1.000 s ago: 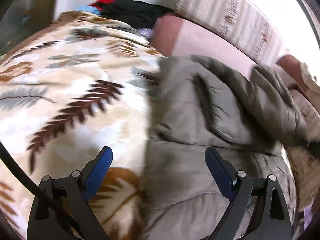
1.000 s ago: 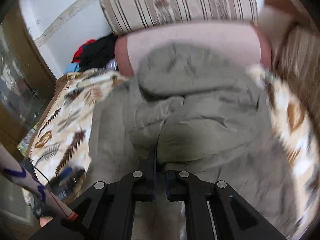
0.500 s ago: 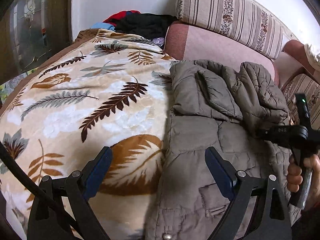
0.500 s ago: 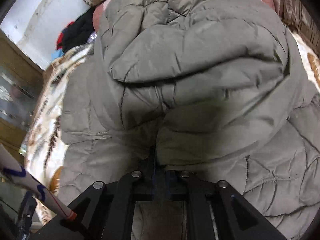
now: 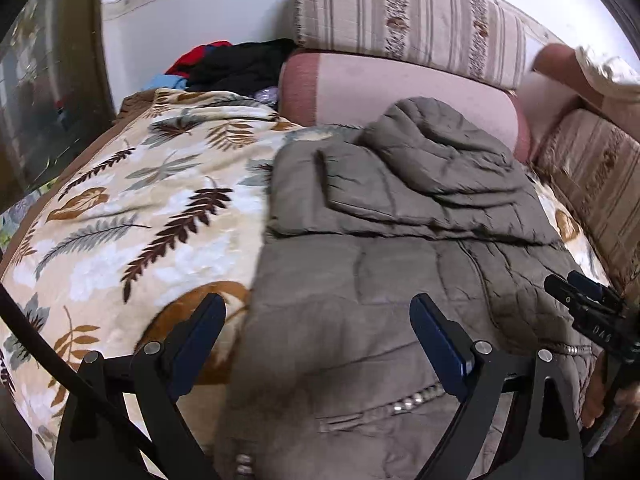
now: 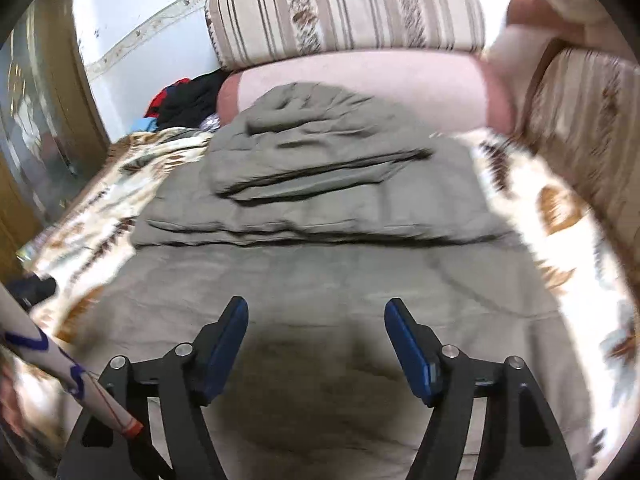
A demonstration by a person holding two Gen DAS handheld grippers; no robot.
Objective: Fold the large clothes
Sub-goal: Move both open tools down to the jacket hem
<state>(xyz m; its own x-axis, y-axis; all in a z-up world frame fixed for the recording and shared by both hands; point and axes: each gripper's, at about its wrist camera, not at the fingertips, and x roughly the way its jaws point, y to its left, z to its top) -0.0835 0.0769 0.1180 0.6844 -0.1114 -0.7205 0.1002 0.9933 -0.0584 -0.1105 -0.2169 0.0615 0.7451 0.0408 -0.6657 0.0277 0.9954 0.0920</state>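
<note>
Leaf-print blanket [image 5: 132, 216] under grey puffer jacket [image 5: 384, 280], upper part folded. Right claw [image 6: 316, 344] just opened, empty; left claw [image 5: 318, 340] released. We grab lower hem evenly.

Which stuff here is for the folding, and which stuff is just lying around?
For the folding:
- grey-green puffy jacket, partly folded
- left gripper, open
- right gripper, jaws just opened, nothing between them
- leaf-print blanket under the jacket

Just lying around:
- heap of red, blue and black clothes at the far end
- striped cushion
- pink cushion
</note>
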